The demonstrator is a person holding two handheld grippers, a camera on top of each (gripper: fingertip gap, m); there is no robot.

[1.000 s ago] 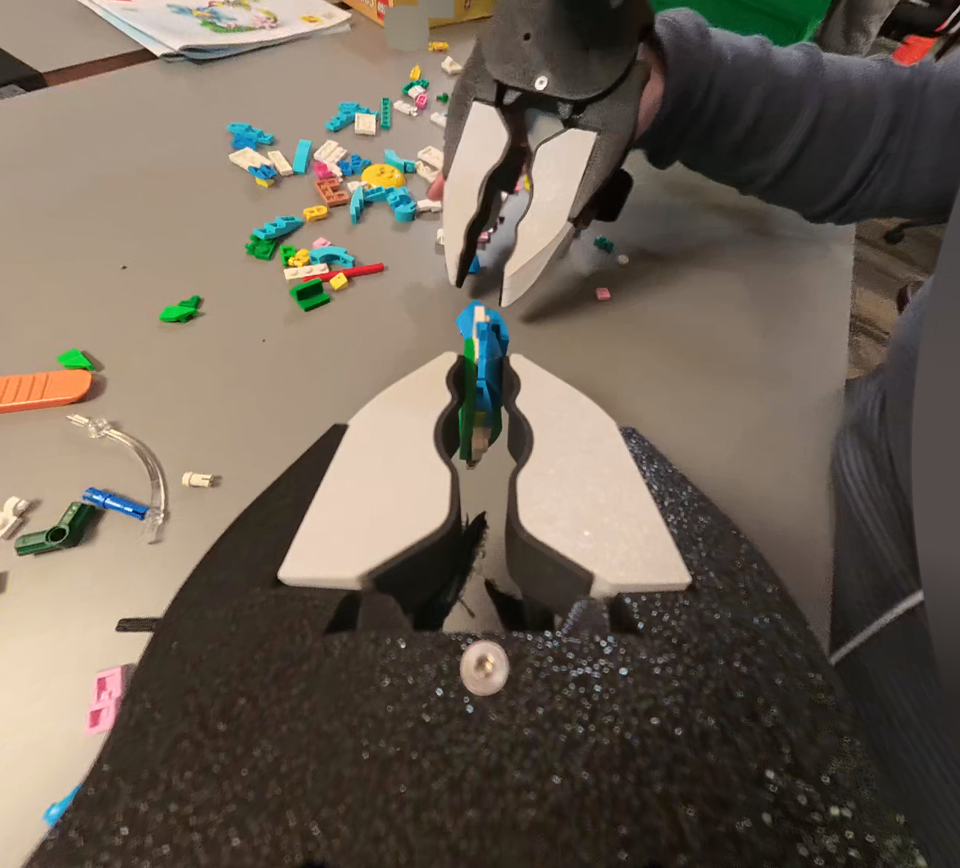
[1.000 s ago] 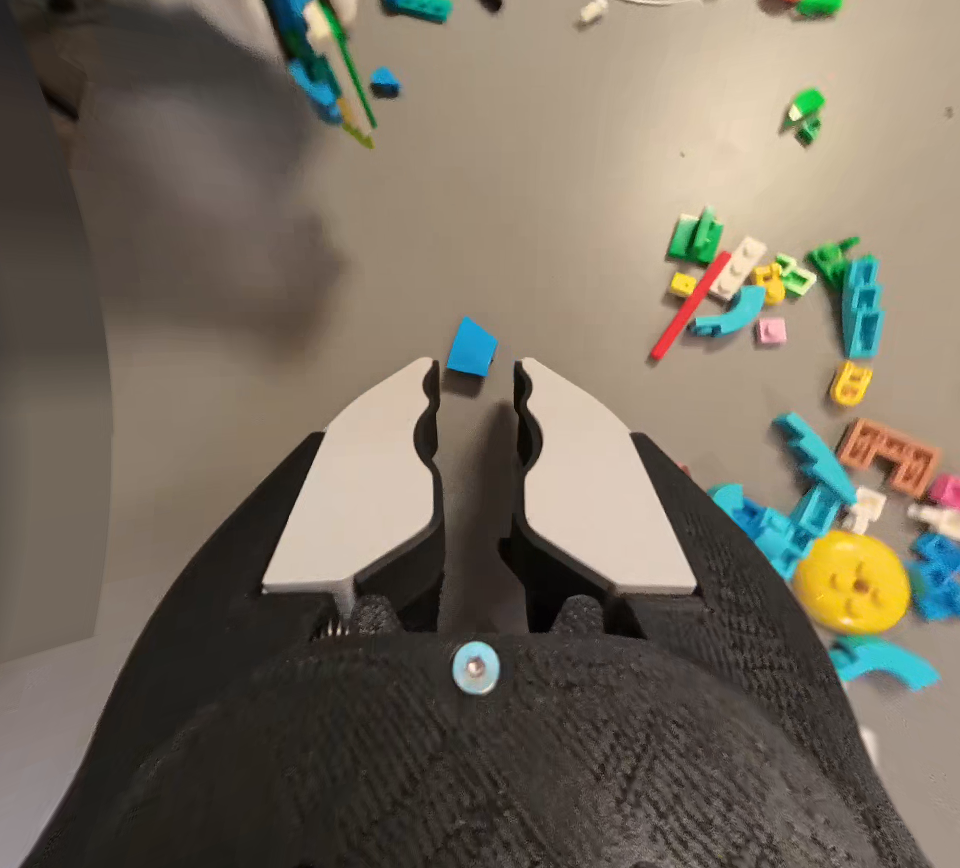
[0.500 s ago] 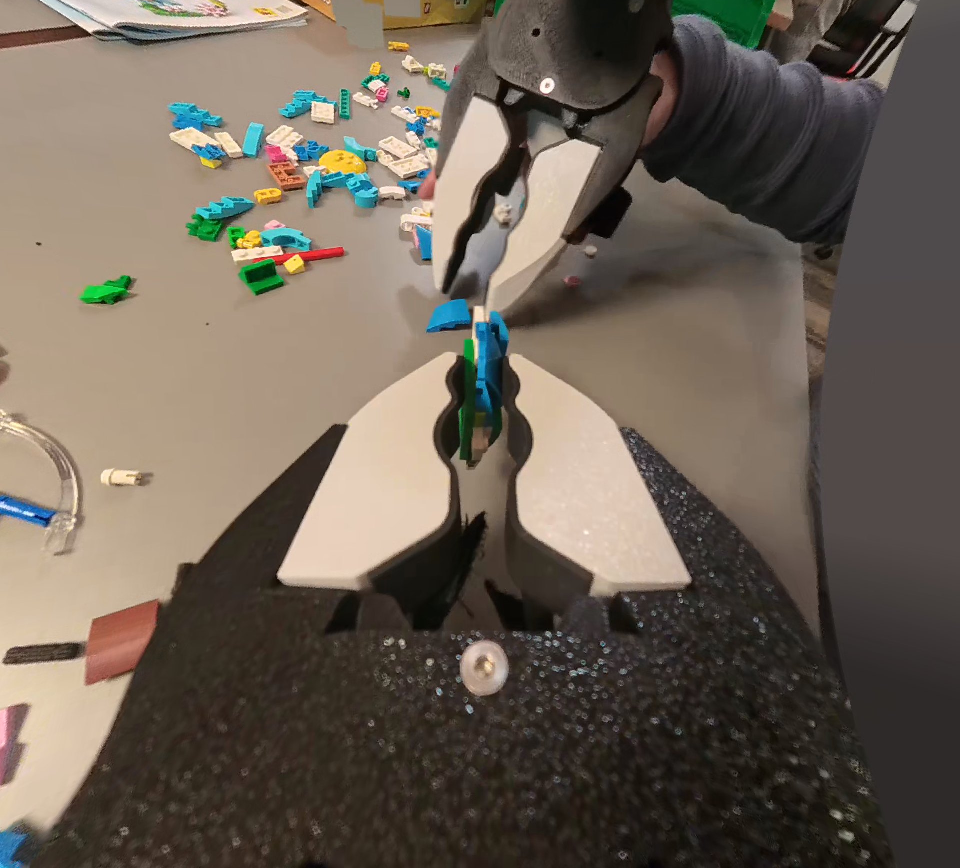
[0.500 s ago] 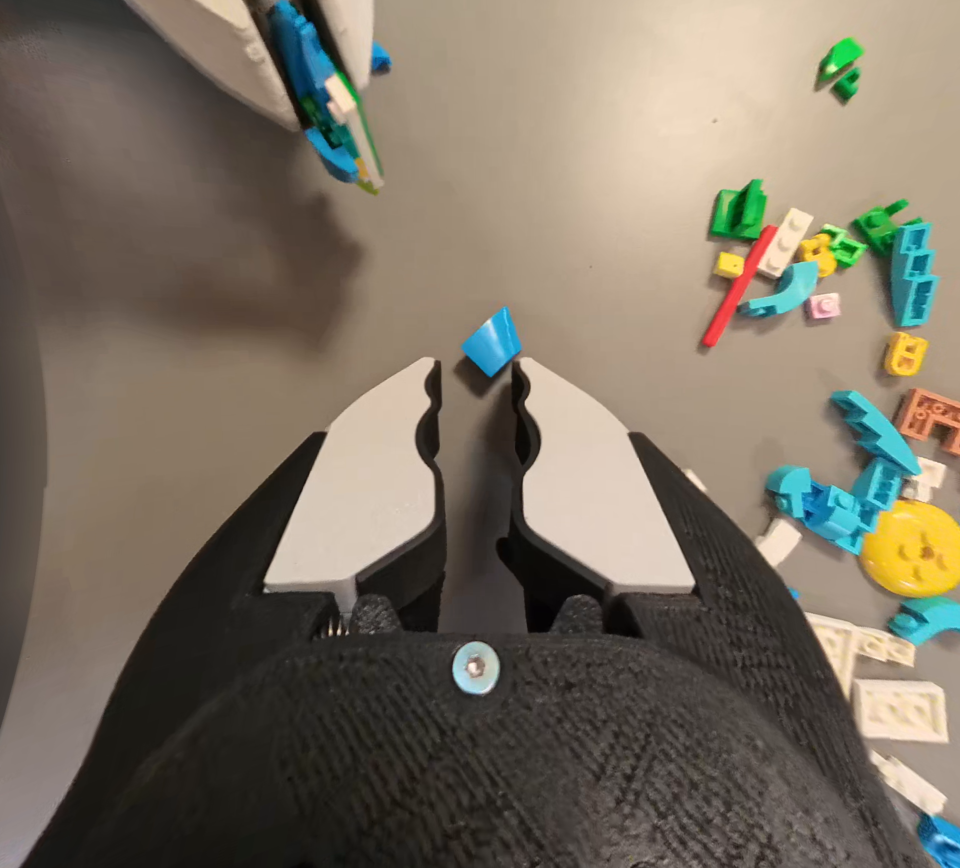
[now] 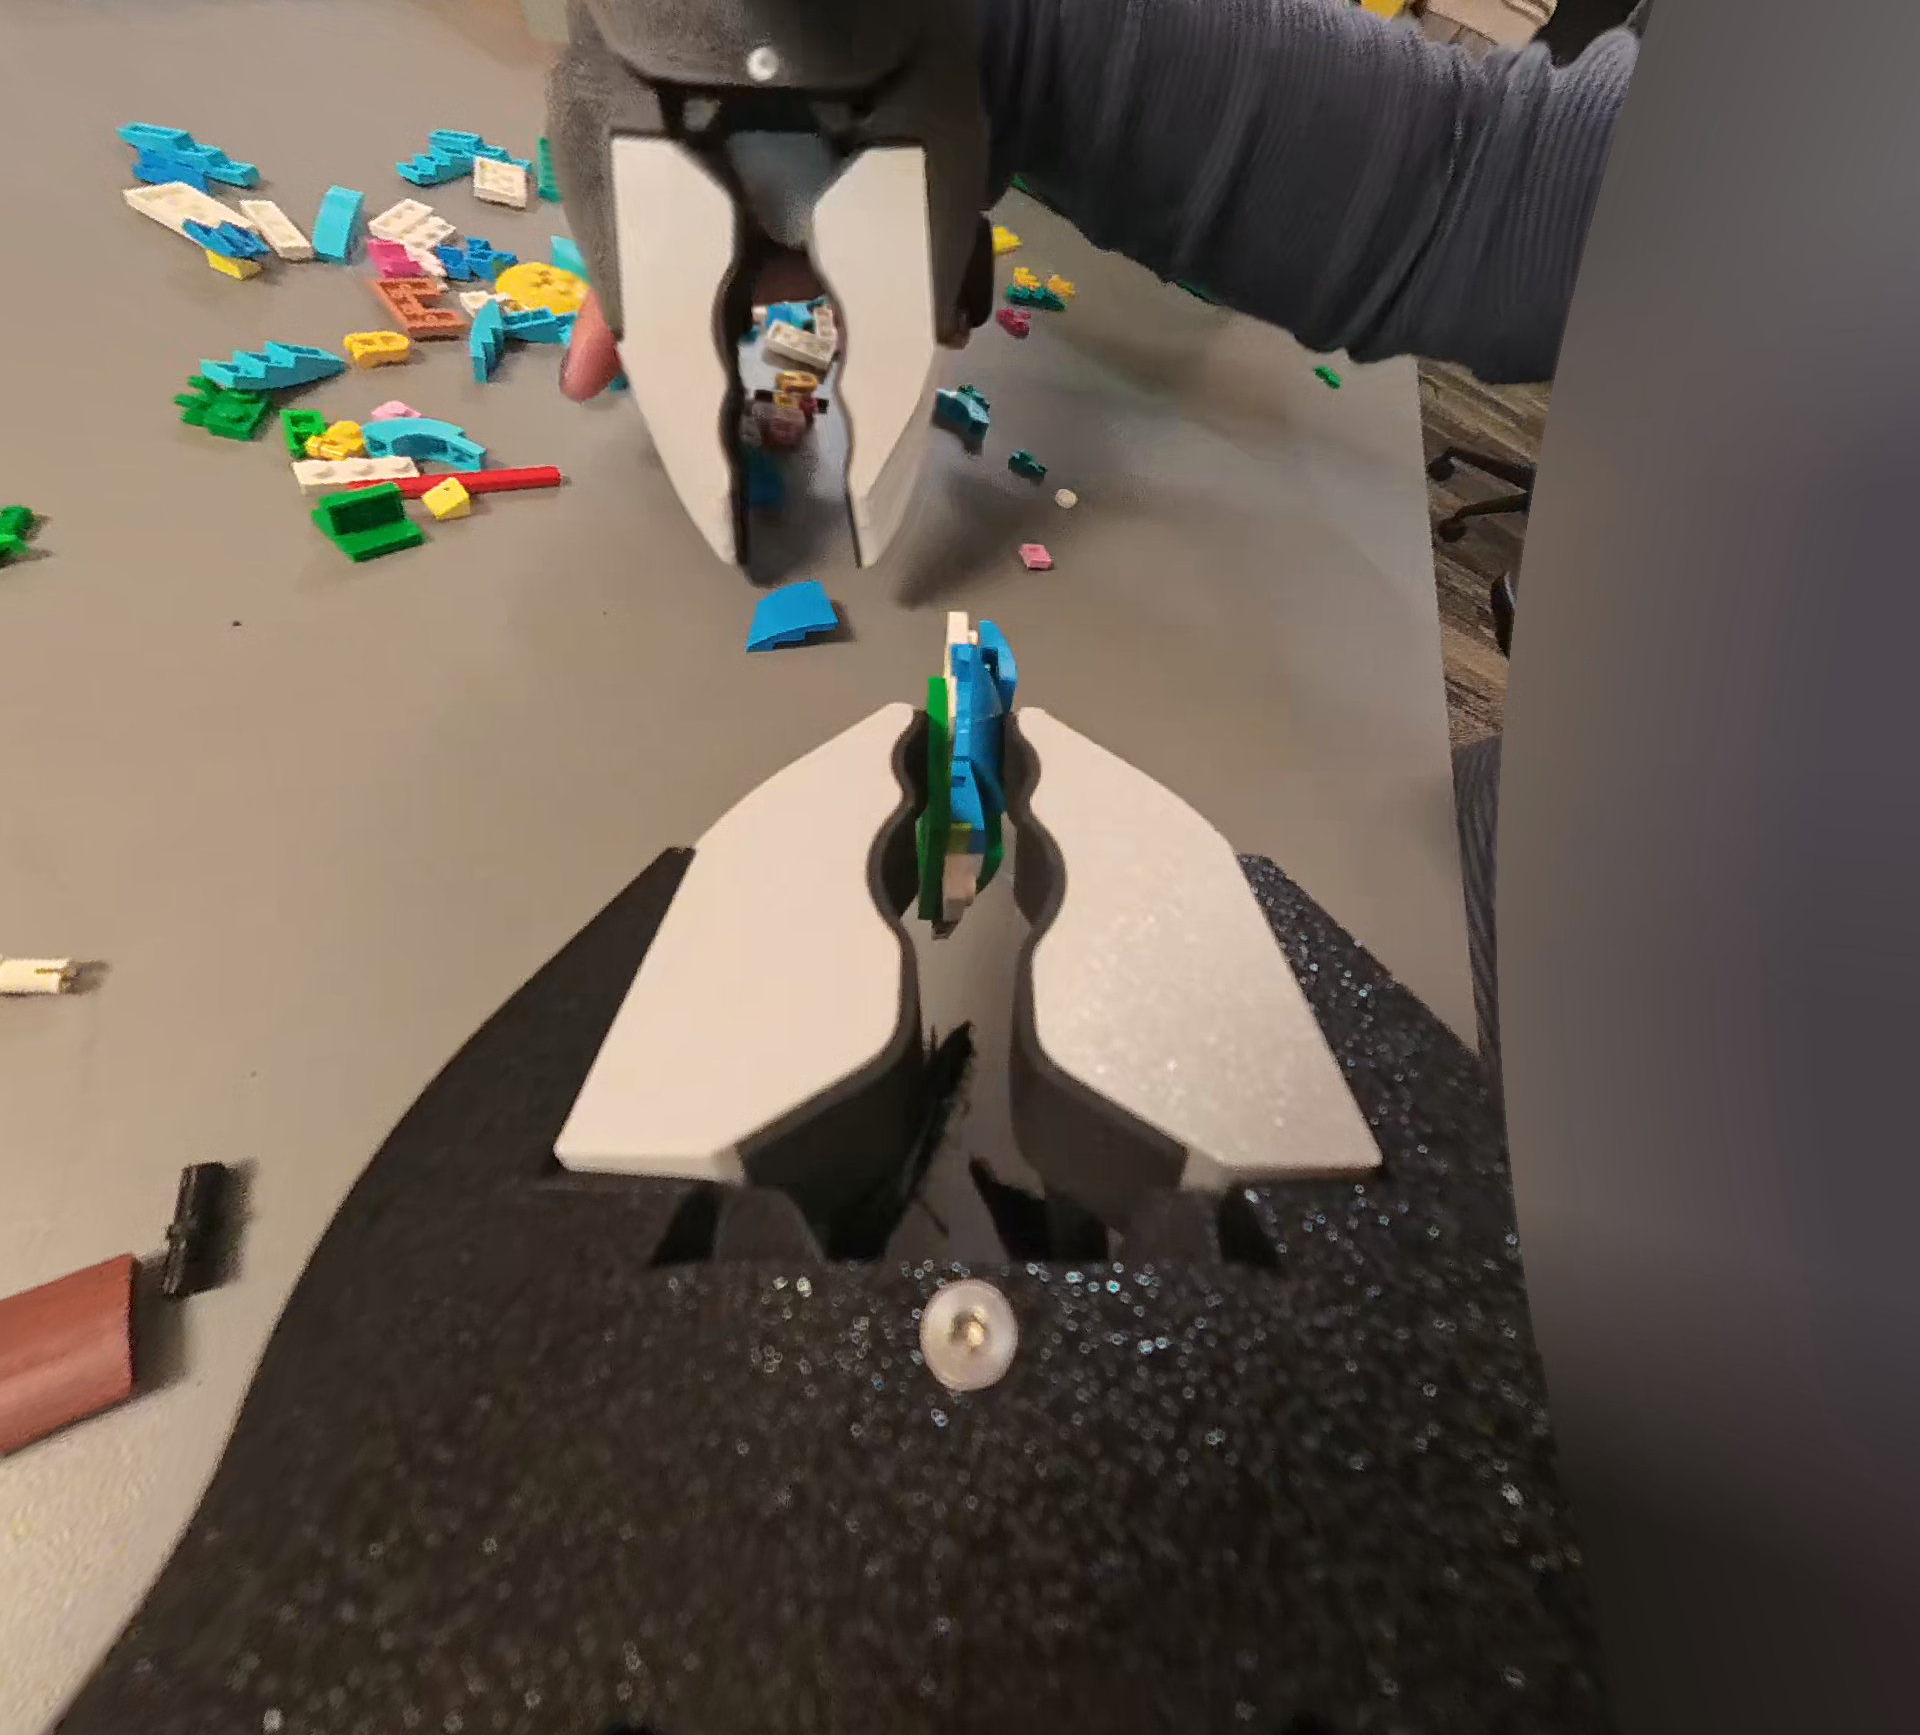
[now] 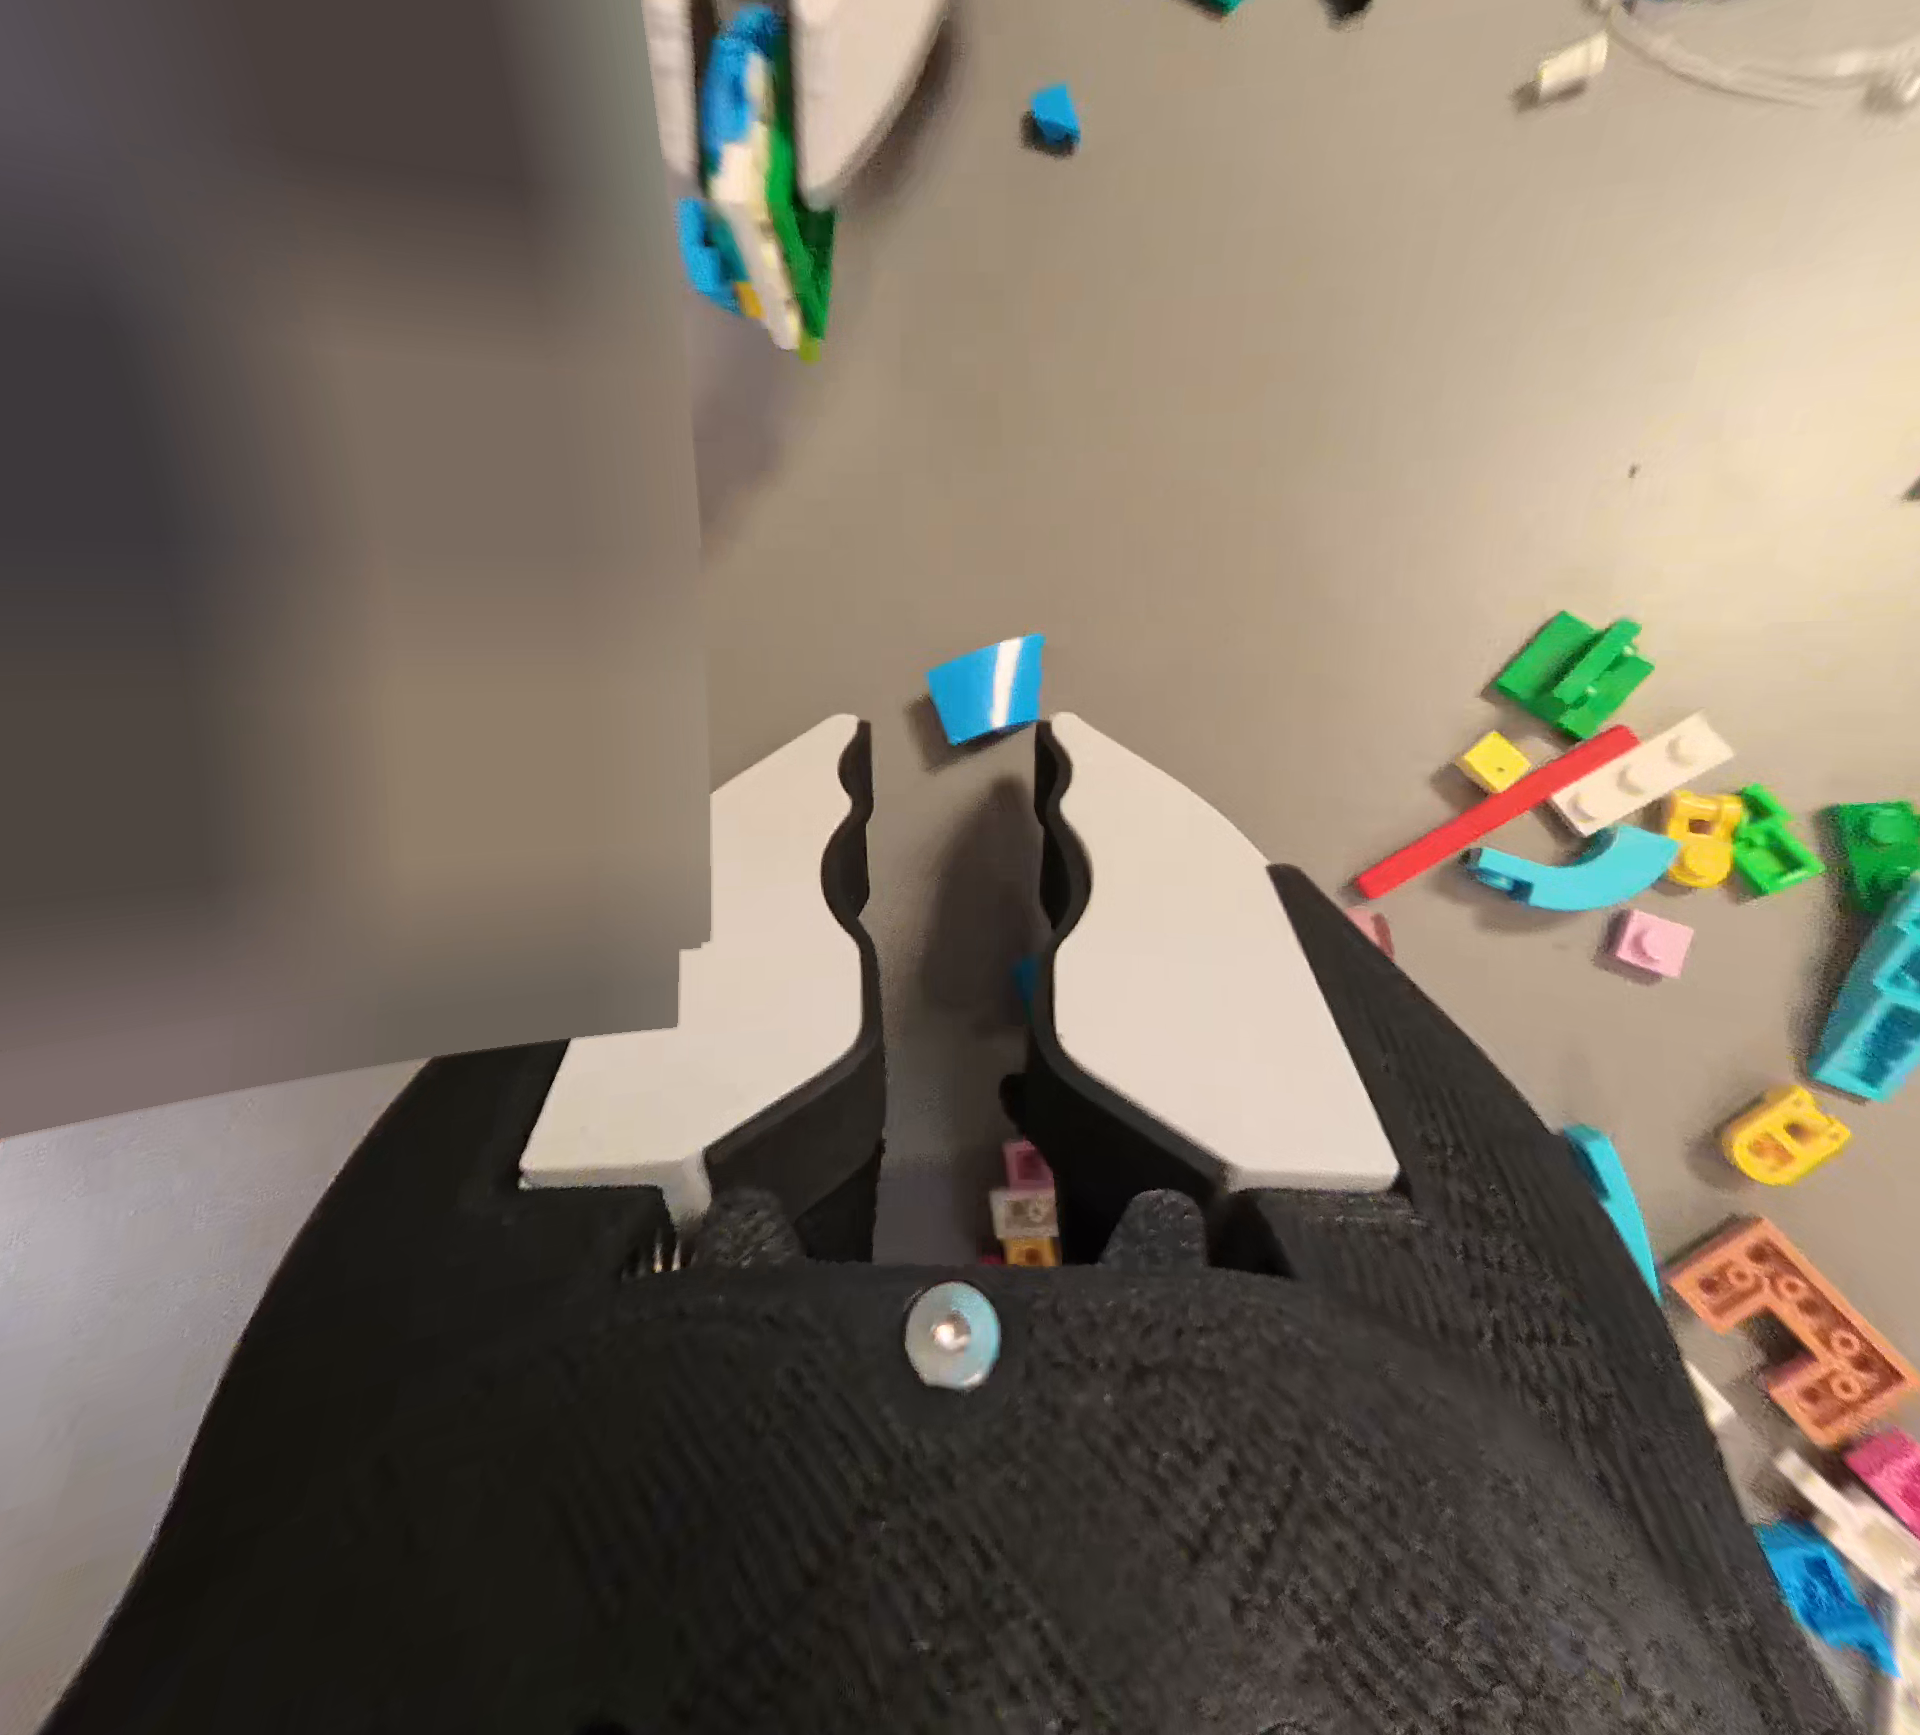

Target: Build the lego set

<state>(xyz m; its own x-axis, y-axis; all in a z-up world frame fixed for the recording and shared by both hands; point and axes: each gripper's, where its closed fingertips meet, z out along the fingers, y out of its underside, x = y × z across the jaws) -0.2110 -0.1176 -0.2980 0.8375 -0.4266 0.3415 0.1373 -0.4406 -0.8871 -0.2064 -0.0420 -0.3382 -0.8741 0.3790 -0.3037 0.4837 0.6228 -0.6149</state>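
The left gripper (image 5: 961, 719) clamps a thin layered assembly (image 5: 964, 786) of blue, green and white plates edge-on between its fingers, protruding past the tips. The right gripper (image 6: 951, 729) has fingers narrowly parted and empty; a blue curved slope brick (image 6: 985, 686) lies on the grey table (image 6: 1299, 459) just beyond their tips.

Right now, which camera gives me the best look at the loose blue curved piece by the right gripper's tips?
The right wrist view: the blue curved piece lies sharp and unblocked on the table, just beyond the open right gripper. The left wrist view shows it farther off and smaller, edge-on below that gripper's tips.
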